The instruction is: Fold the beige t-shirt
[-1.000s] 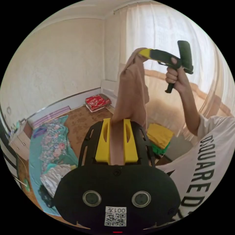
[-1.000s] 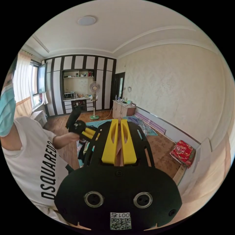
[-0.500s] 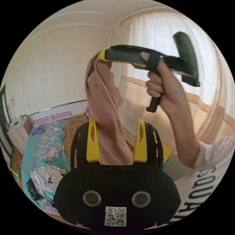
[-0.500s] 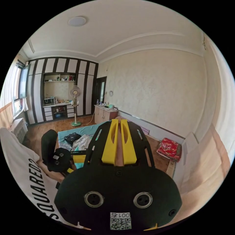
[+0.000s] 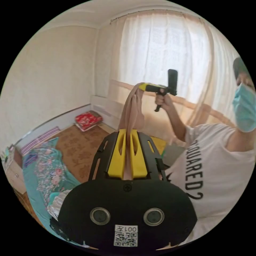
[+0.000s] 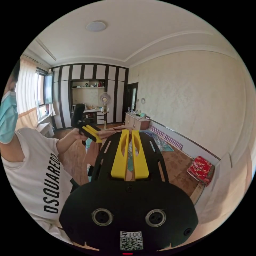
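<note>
The beige t-shirt [image 5: 132, 112] is bunched into a strip and held up in the air between both grippers. In the left gripper view my left gripper [image 5: 128, 131] is shut on its lower end, the cloth running between the yellow jaws. Further up, the right gripper [image 5: 141, 86], held in a hand, pinches the other end. In the right gripper view my right gripper [image 6: 128, 131] is shut with beige cloth between its jaws. From there the t-shirt [image 6: 112, 130] stretches across to the left gripper [image 6: 98, 138], and a loose part hangs below it.
The person in a white printed top [image 5: 213, 170] stands close behind both grippers. On the wooden floor lie a teal floral sheet [image 5: 45, 170] with a pile of clothes [image 5: 57, 205], a red cushion [image 5: 86, 120] and yellow cloth [image 5: 158, 142]. A fan [image 6: 105, 100] and cabinet [image 6: 136, 122] stand far off.
Half a second ago my left gripper was open around the cloth, close under the right gripper. It has since shut on the cloth again, and the two grippers have drawn apart.
</note>
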